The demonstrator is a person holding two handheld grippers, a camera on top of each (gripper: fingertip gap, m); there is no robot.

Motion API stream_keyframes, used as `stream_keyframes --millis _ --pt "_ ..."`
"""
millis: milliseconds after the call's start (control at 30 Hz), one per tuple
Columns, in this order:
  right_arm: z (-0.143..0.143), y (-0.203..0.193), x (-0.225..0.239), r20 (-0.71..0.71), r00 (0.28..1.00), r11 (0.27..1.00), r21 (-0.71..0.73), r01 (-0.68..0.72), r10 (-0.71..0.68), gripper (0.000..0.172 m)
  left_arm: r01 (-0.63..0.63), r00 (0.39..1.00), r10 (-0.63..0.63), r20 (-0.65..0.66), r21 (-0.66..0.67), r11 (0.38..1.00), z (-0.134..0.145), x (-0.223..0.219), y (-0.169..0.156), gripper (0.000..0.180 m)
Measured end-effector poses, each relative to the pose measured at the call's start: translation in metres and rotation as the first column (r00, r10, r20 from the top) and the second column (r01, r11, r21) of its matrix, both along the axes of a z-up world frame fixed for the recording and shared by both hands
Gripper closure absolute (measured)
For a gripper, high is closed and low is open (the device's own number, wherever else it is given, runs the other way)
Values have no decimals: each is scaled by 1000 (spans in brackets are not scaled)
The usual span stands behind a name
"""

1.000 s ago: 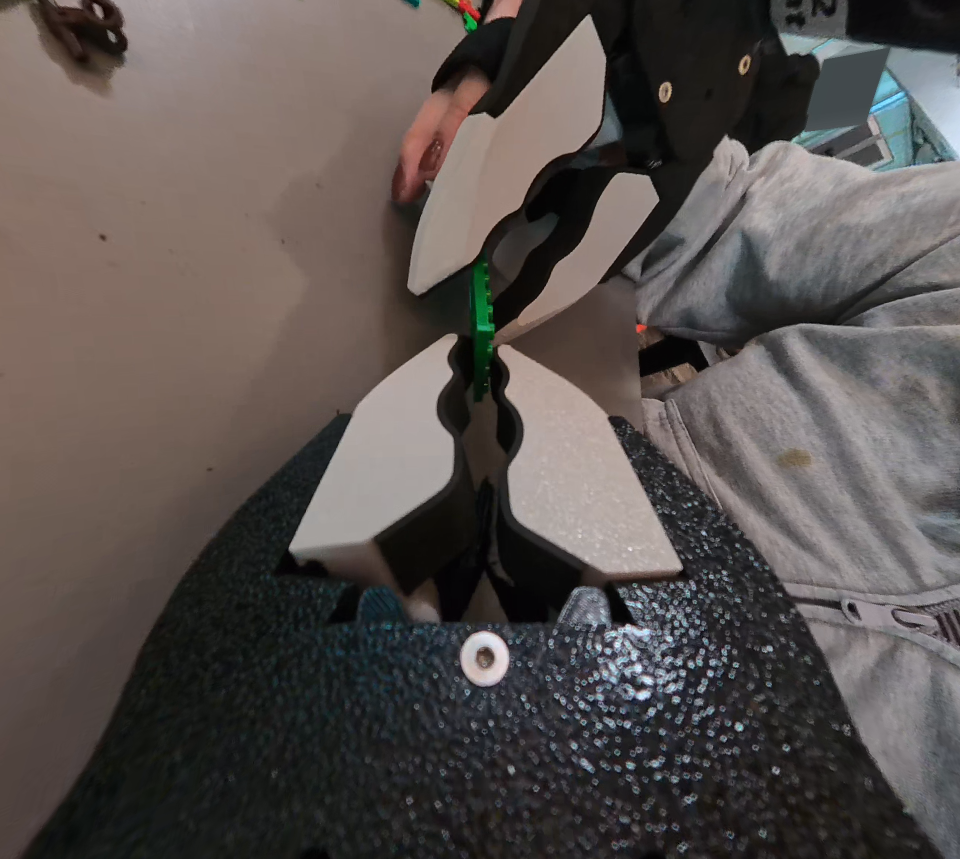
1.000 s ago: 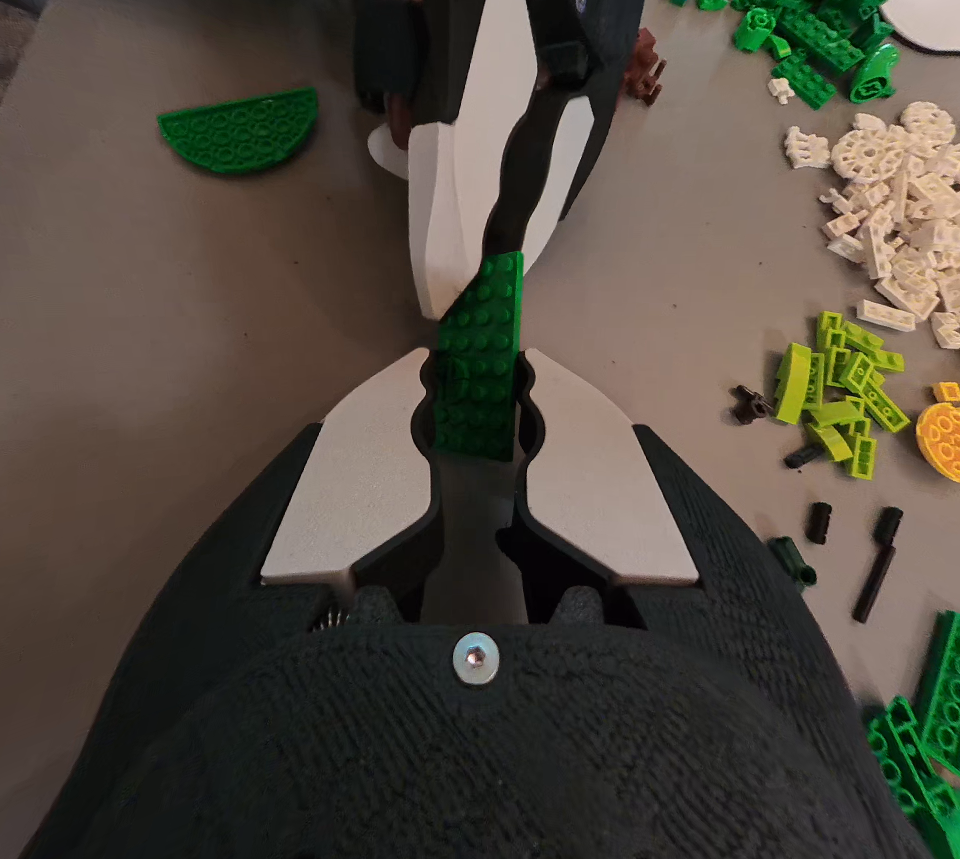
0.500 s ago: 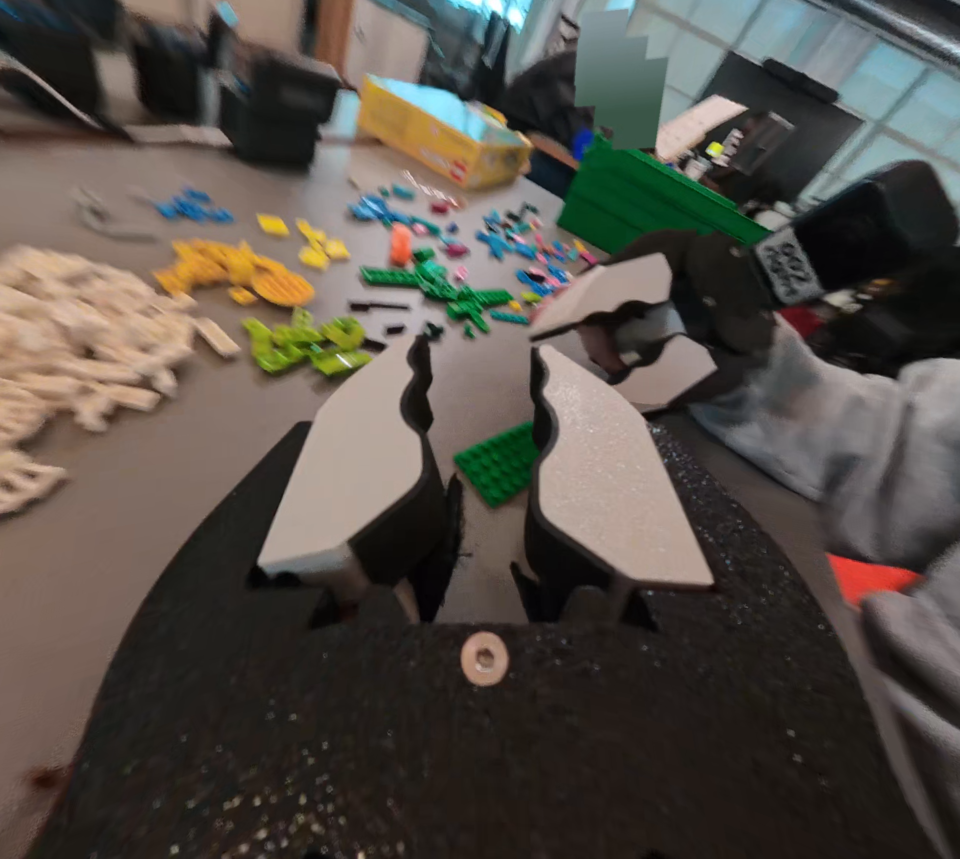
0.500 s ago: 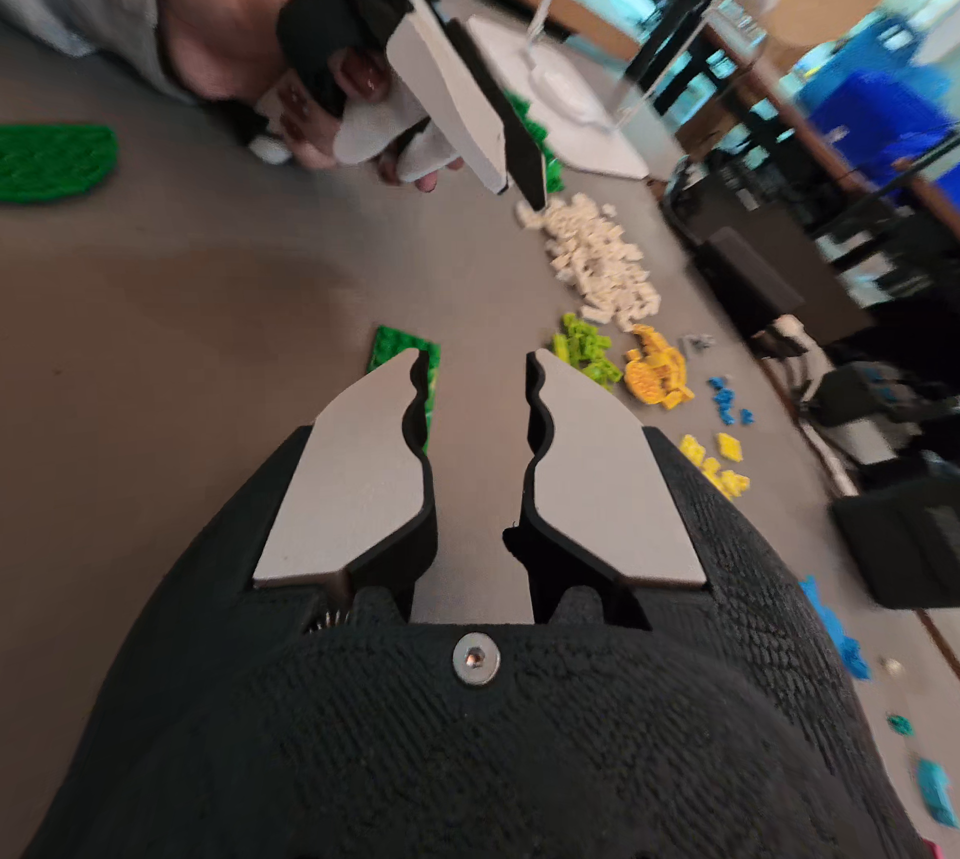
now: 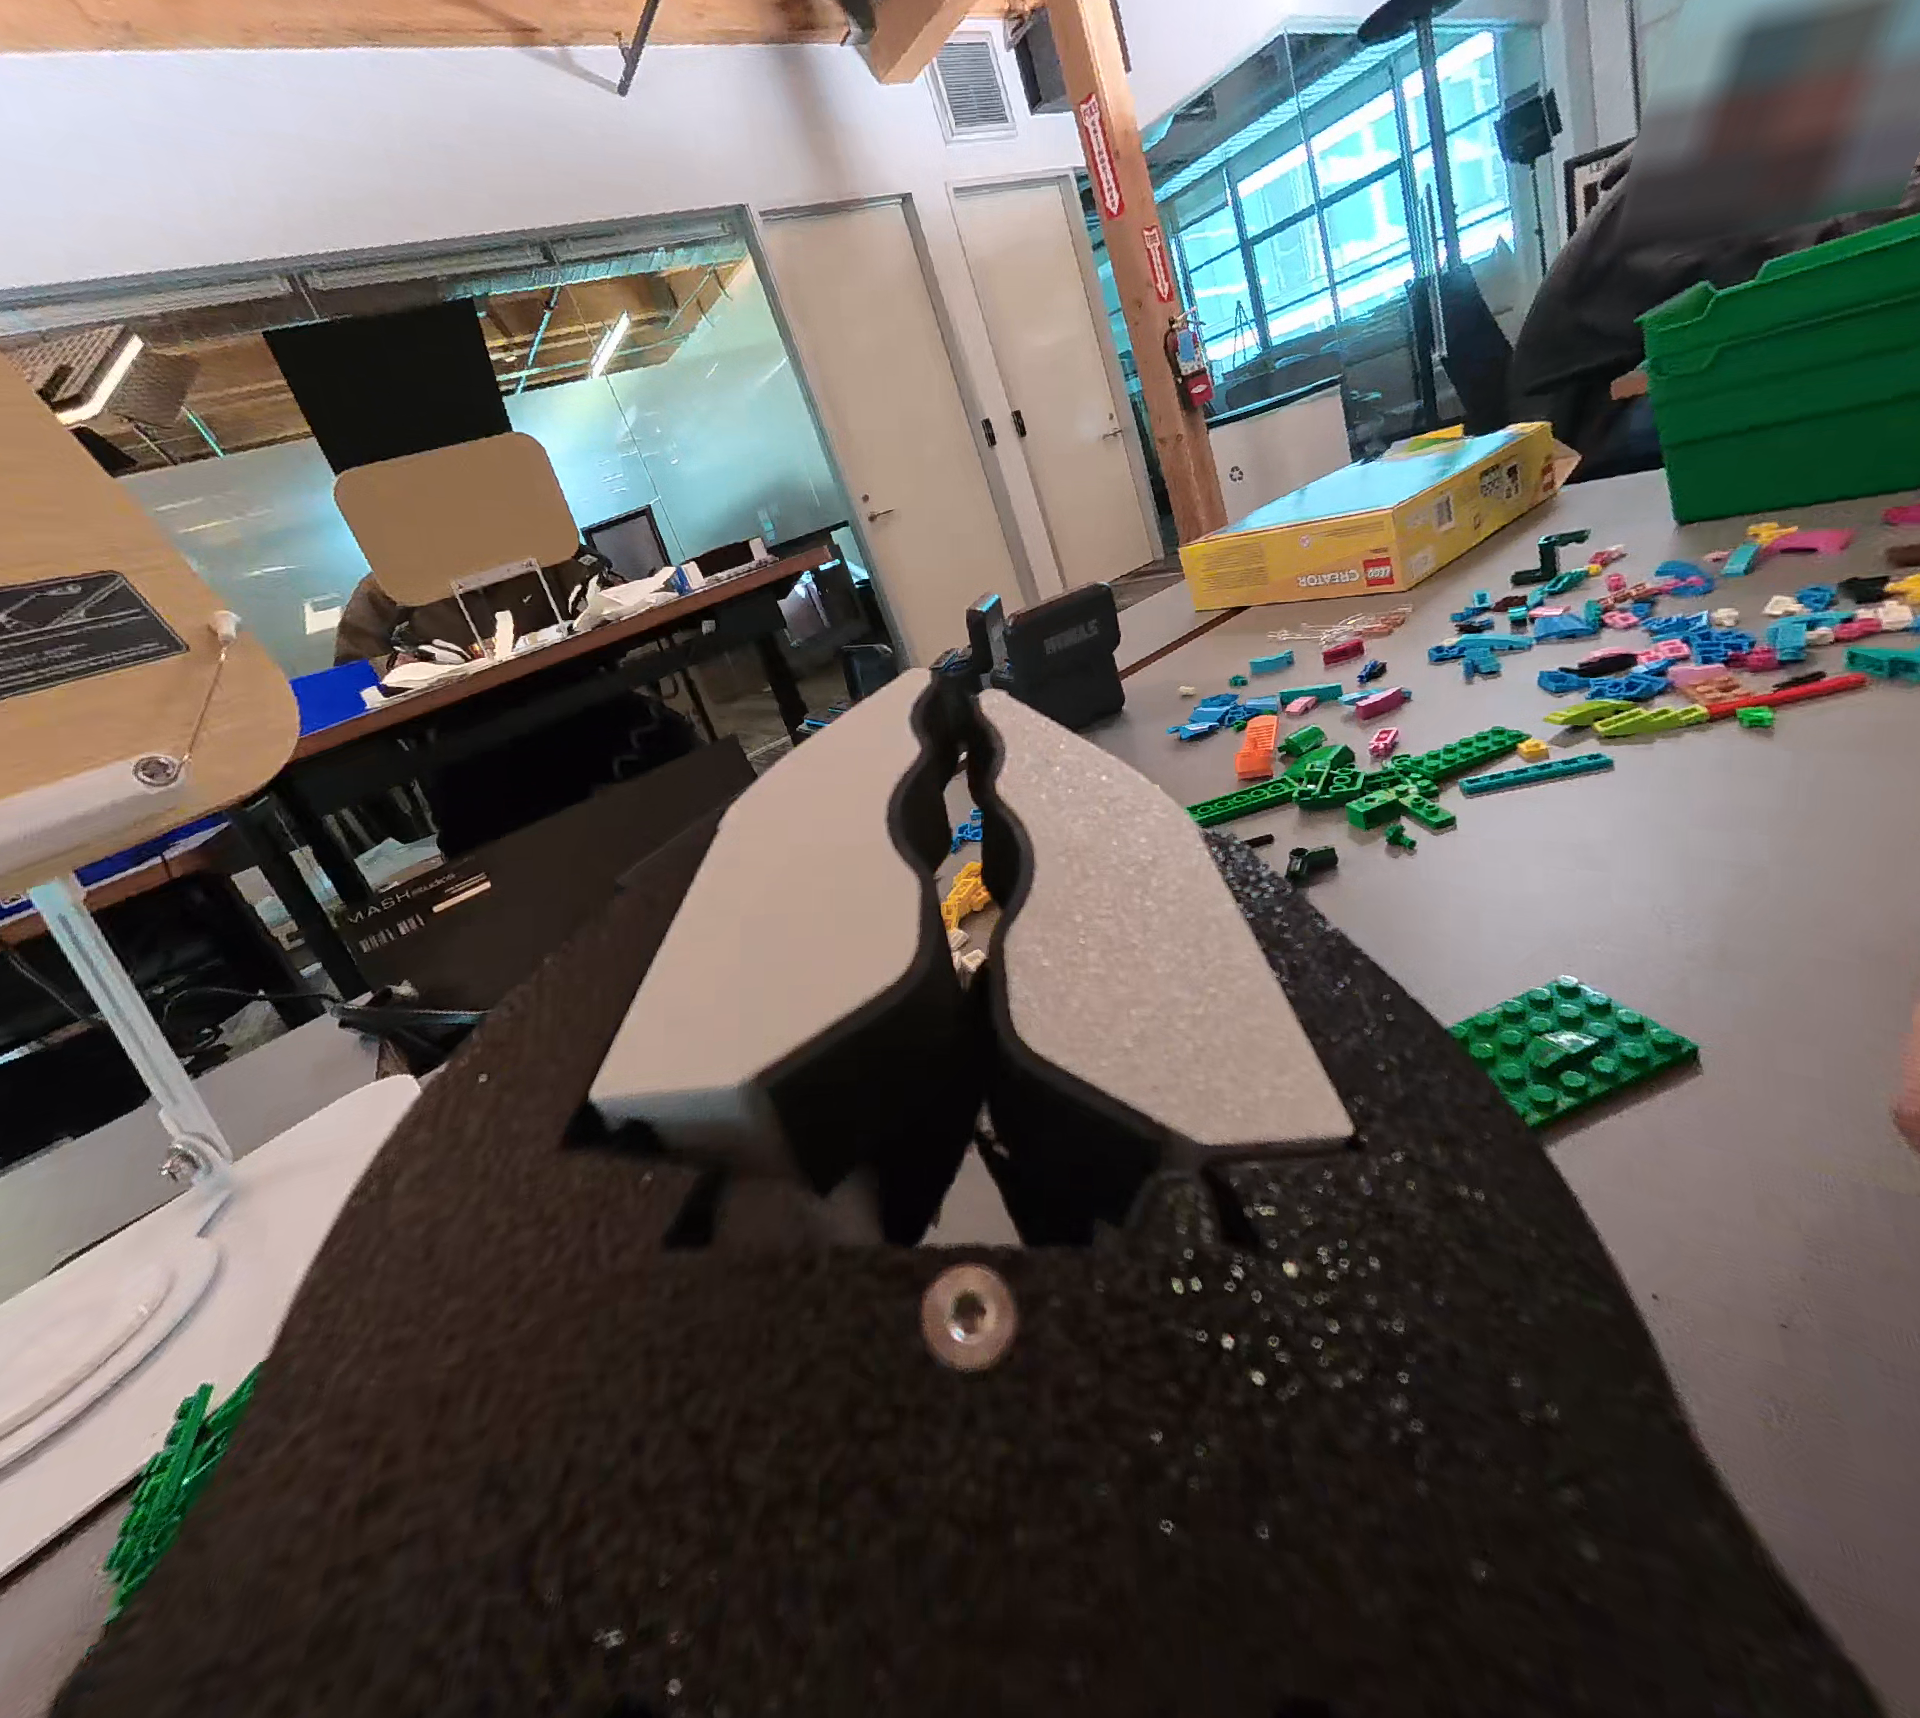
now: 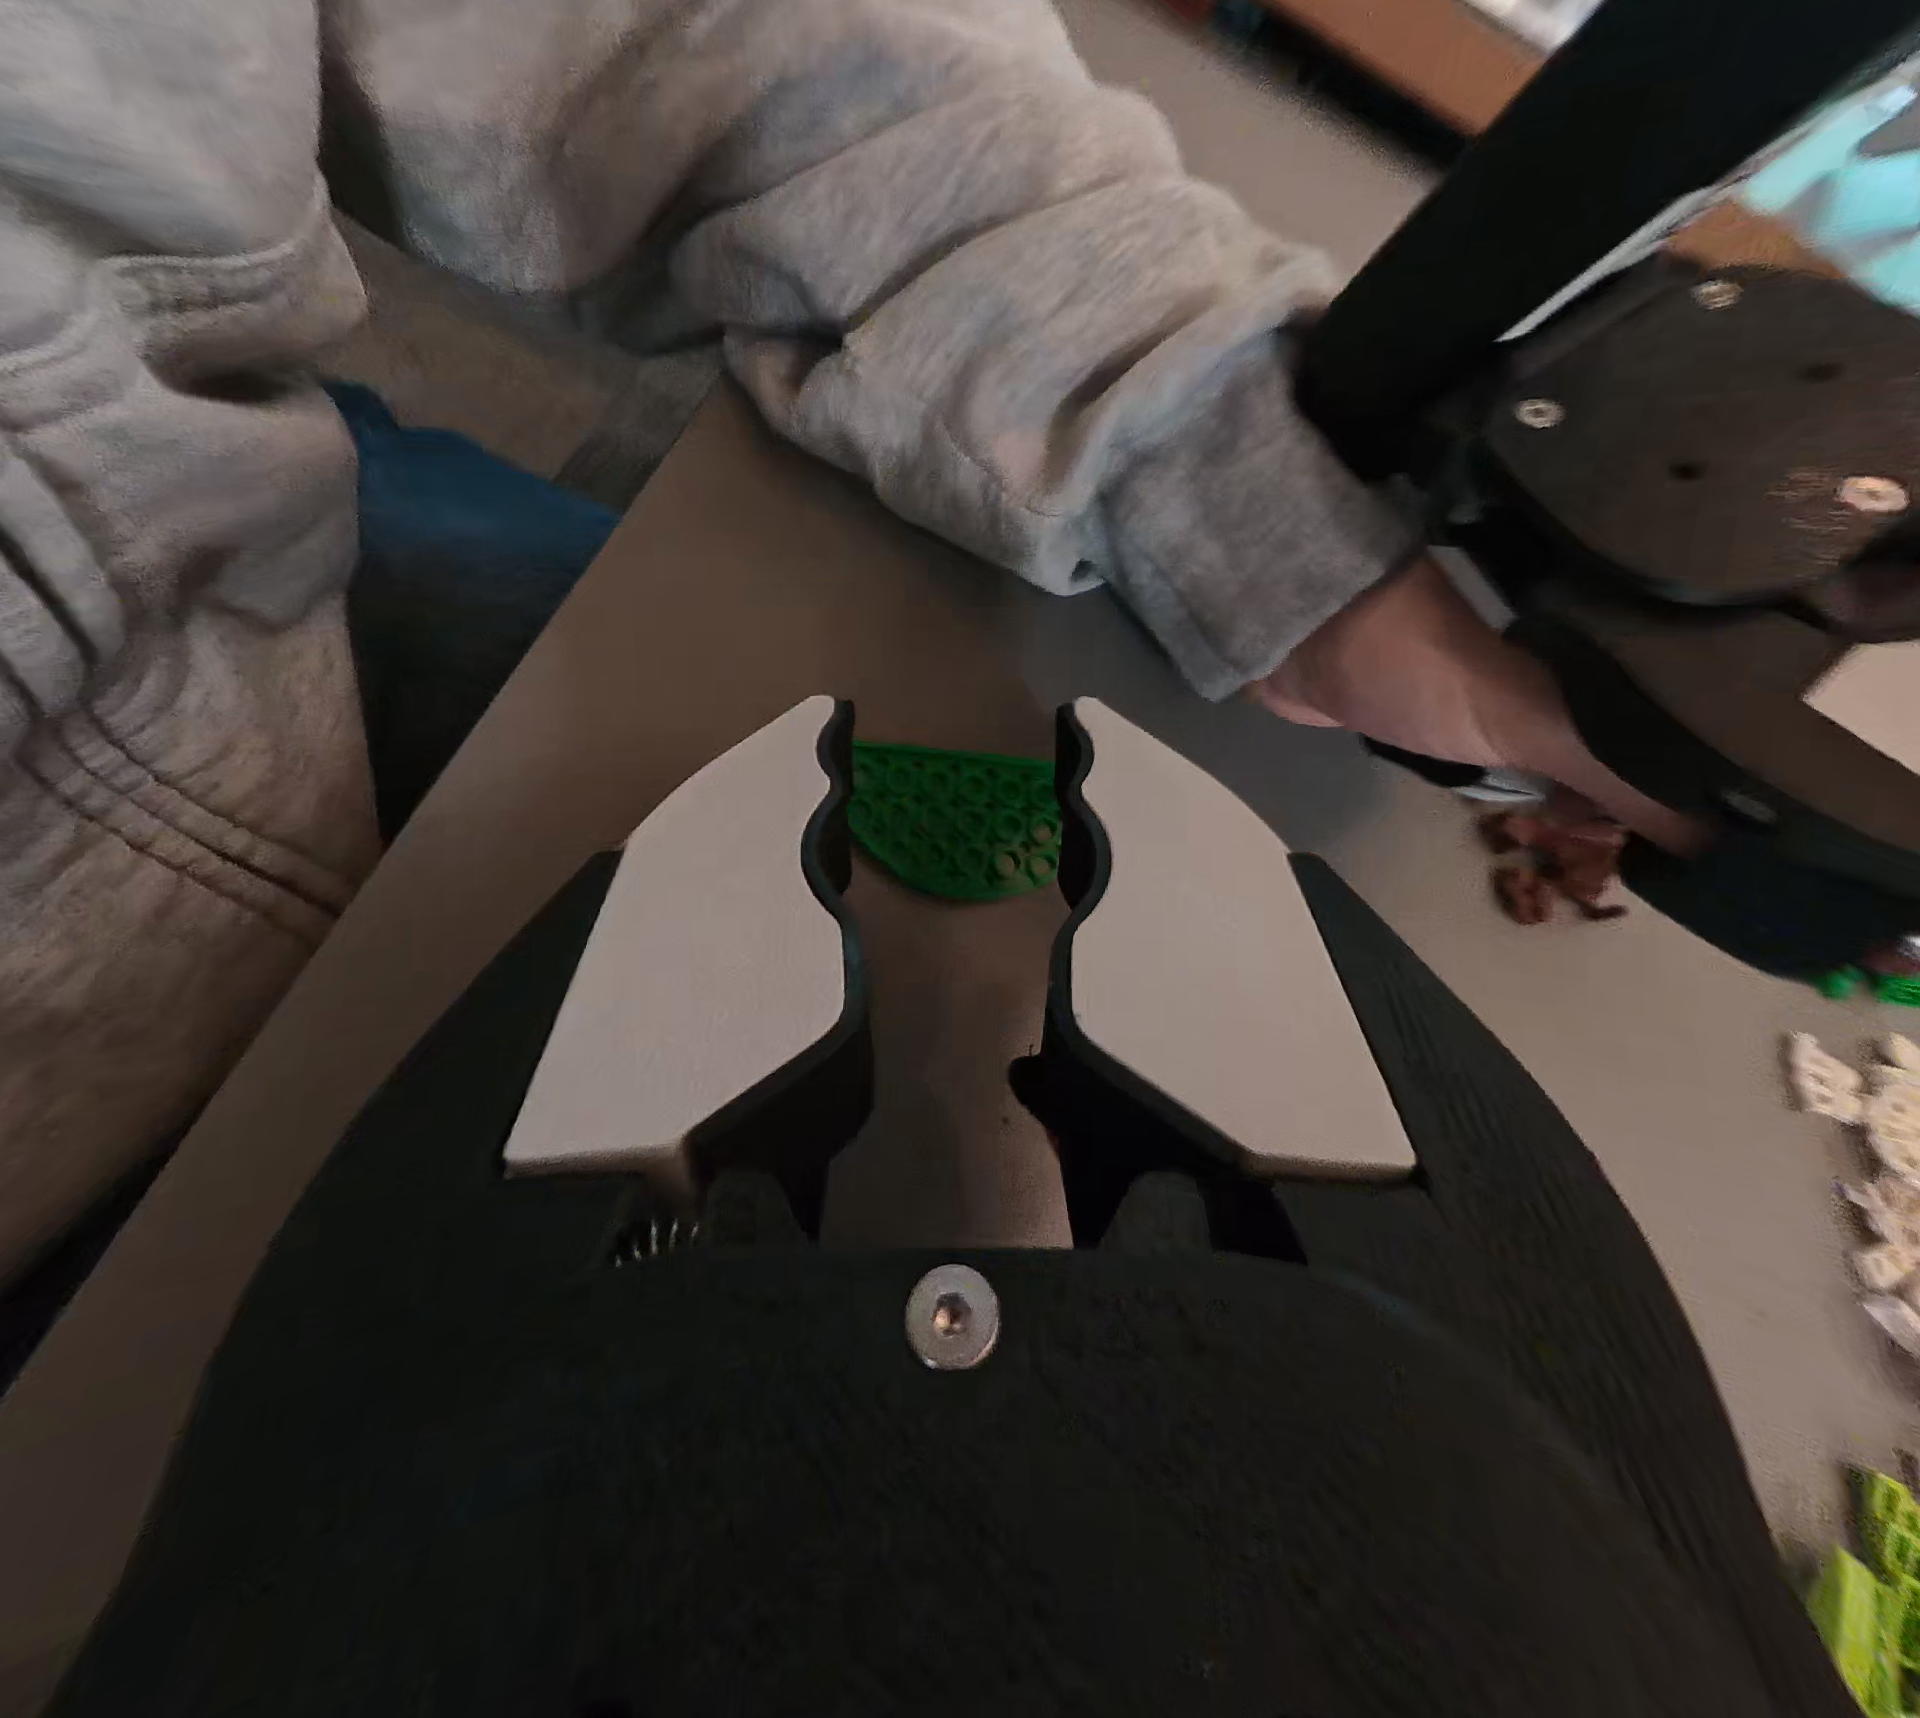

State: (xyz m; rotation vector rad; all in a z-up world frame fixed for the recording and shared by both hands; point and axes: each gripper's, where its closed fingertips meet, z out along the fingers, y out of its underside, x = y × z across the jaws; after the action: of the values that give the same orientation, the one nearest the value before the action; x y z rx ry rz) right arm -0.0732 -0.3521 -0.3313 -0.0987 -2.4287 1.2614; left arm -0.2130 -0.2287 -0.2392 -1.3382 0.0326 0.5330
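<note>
My left gripper [image 5: 954, 700] is shut with nothing between its pads and is raised, pointing across the room over the grey table [image 5: 1558, 920]. A green square studded plate [image 5: 1574, 1060] lies flat on the table to its right. My right gripper [image 6: 954, 718] is open and empty, hovering over a green half-round plate [image 6: 956, 821] that lies on the table and shows between the two fingers without touching them. The left gripper's black body [image 6: 1714, 525] shows at the right of the right wrist view, held by a hand [image 6: 1455, 712]; its fingers are hidden there.
A yellow box [image 5: 1382, 541], stacked green bins [image 5: 1787, 401], a black device [image 5: 1060, 655] and several scattered coloured bricks [image 5: 1662, 629] lie farther off. A white lamp base [image 5: 94, 1305] stands at left. A grey sleeve [image 6: 935, 266] crosses the table edge [image 6: 582, 629]; white bricks [image 6: 1870, 1180] lie at right. The gap from one gripper's tips to the other's is roughly 20 cm.
A second ago both grippers gripped the green plate between them. Both let go and it now lies on the table. My left gripper swung up and shut on air; my right turned over the half-round plate.
</note>
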Motion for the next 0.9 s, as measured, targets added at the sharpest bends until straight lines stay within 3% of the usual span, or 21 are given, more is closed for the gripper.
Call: stream_keyframes --millis 200,300,400,533,667,833,900 --pt "-31 -6 -4 42 999 971 239 -13 3 138 2 999 -3 34 7 1000 -1 -4 -1 180" --pt "-33 13 -14 59 995 955 289 63 -83 144 15 998 -16 60 7 1000 -3 -4 -1 180" --pt "-33 43 -20 92 976 929 336 158 -199 140 21 997 -22 70 15 1000 -2 -4 -1 180" --pt "-19 47 -22 53 964 948 203 247 -262 129 22 996 -26 89 46 999 2 -4 -5 180" --pt "-32 40 -26 98 939 934 179 310 -330 117 4 994 -11 109 66 998 4 -10 -8 180" --pt "-37 42 -43 200 824 847 180 500 -530 122 -17 985 3 171 81 997 3 -19 -12 180" --pt "-39 43 -44 235 799 832 204 516 -553 129 -15 981 -2 195 86 996 3 -22 -12 180"
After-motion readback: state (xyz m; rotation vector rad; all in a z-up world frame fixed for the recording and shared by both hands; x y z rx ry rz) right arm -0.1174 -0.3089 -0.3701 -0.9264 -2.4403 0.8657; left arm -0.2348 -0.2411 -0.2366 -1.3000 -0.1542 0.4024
